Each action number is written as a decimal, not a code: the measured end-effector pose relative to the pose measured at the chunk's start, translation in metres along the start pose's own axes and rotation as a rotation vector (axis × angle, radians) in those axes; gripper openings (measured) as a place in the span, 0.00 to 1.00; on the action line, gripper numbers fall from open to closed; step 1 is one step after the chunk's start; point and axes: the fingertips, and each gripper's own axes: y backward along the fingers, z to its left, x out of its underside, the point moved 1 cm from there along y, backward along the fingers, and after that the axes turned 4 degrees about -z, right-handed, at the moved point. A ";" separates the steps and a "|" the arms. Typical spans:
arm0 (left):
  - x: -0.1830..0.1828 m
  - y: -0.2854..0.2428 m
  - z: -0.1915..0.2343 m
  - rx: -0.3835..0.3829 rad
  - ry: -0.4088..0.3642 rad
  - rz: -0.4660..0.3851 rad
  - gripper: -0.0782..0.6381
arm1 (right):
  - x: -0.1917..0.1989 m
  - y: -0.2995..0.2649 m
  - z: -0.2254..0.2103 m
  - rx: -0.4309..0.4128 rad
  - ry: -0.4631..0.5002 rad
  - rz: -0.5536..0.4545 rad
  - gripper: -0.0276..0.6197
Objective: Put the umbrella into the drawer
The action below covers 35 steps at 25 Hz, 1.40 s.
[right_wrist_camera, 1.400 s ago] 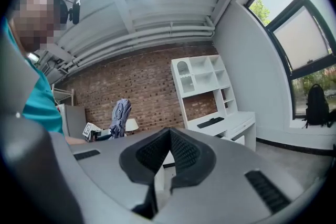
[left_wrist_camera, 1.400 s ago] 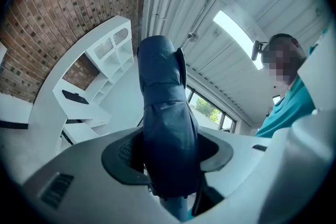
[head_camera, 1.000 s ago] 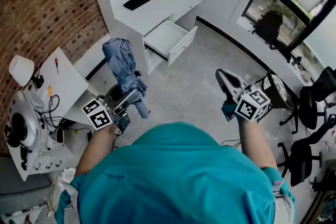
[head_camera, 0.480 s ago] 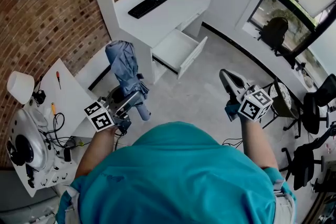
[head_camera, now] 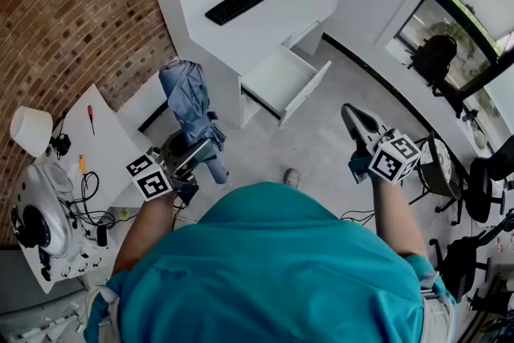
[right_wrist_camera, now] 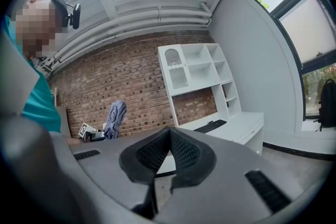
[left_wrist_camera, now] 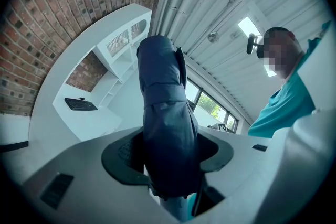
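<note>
In the head view my left gripper point(head_camera: 197, 150) is shut on a folded blue umbrella point(head_camera: 189, 102), which stands upright with its handle end hanging below the jaws. The left gripper view shows the umbrella point(left_wrist_camera: 164, 113) squeezed between the two dark pads point(left_wrist_camera: 122, 153). The drawer point(head_camera: 281, 80) of the white desk point(head_camera: 265, 20) is pulled open and looks empty; it lies ahead and to the right of the umbrella. My right gripper point(head_camera: 352, 118) is held level, right of the drawer, with nothing in it. Its pads point(right_wrist_camera: 152, 153) meet in the right gripper view, which also shows the umbrella point(right_wrist_camera: 115, 117) at far left.
A black keyboard point(head_camera: 238, 4) lies on the desk under white shelves point(right_wrist_camera: 197, 73). A white side table point(head_camera: 92, 136) with a lamp point(head_camera: 30, 128), a screwdriver and cables stands at left by the brick wall point(head_camera: 72, 12). Office chairs point(head_camera: 486, 189) stand at right by the window.
The person has walked towards the desk, so the open drawer and desk now lie nearer to both grippers. The umbrella stays gripped and upright. A shoe tip now shows on the floor.
</note>
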 end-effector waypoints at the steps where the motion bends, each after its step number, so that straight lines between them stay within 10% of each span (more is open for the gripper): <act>1: 0.000 -0.003 0.004 -0.011 -0.002 -0.002 0.44 | 0.000 -0.006 -0.007 -0.011 0.000 0.004 0.08; 25: -0.028 -0.264 0.131 -0.227 -0.034 -0.093 0.44 | -0.062 -0.191 -0.295 -0.285 -0.005 0.093 0.08; 35: -0.018 -0.325 0.176 -0.224 -0.012 0.026 0.44 | -0.049 -0.224 -0.338 -0.288 -0.024 0.127 0.08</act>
